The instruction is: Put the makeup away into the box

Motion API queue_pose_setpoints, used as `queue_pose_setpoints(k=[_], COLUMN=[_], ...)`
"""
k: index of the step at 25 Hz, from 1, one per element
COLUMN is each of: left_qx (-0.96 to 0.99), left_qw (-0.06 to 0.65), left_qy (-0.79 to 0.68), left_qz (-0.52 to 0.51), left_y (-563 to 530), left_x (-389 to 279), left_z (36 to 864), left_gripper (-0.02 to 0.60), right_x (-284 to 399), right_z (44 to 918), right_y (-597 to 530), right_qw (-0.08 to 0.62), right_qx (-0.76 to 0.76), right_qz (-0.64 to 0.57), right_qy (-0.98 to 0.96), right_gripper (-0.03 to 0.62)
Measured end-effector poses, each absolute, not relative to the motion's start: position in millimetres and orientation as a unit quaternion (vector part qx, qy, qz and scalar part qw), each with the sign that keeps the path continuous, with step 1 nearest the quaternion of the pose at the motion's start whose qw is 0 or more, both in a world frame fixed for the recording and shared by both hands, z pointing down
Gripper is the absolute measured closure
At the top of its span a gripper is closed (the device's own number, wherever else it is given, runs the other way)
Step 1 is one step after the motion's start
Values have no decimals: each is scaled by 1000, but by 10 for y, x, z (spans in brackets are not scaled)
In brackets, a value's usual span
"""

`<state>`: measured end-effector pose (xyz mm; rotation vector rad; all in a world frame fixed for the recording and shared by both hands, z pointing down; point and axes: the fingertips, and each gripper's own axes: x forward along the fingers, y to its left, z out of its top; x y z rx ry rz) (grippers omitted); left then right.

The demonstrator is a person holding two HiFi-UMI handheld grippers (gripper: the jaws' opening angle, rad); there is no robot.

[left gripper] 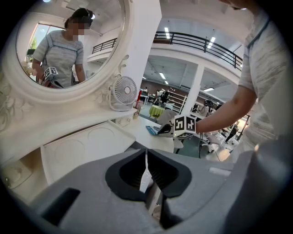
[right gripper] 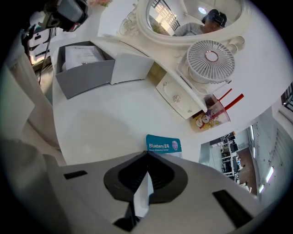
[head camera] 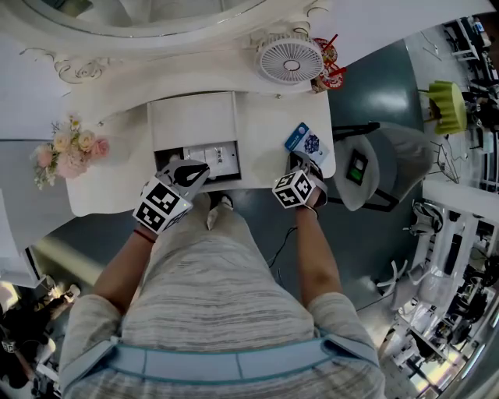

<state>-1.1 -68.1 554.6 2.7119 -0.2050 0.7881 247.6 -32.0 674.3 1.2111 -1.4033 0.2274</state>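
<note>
**Right claw clamped on the blue packet, box open at centre**

You stand at a white dressing table (head camera: 109, 187) over a dark teal floor (head camera: 265, 234). The mirror (head camera: 156, 9) and a fan (head camera: 290, 60) are at the back, flowers (head camera: 70, 148) at the left end, and a grey chair (head camera: 390, 167) just off the right end. The box (right gripper: 87, 75) sits at centre front with its white lid (head camera: 193, 121) laid open, and white papers (head camera: 210, 160) lie inside. Your left gripper (head camera: 195, 170) is at the box's front left corner with its jaws together; I can't tell whether they pinch anything. Your right gripper (right gripper: 147, 154) is closed on the near edge of the blue packet (right gripper: 163, 145), which lies flat by the table's right front corner. Bare tabletop runs between packet and box.
</note>
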Motion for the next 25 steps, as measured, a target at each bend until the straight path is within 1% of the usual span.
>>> queue_pose_setpoints(k=[10,16,25], left_qx=[948,947,944], left_qw=[151,151,157], left_qy=[-74,-85,-112], left_qz=[270,269,269], left_y=[-641,-619,-571], left_x=[-12,-78,-254], left_z=[5503,5481,5463], left_gripper=[563,563,563], right_x=[2260,1861,1298], right_z=[6218,5849,5559], right_y=[-447,-559,-701], right_qw=[551,515,469], right_qx=[537,524,507], right_qz=[62,31,13], right_qy=[-636,-678,-723], right_gripper=[586,586,586])
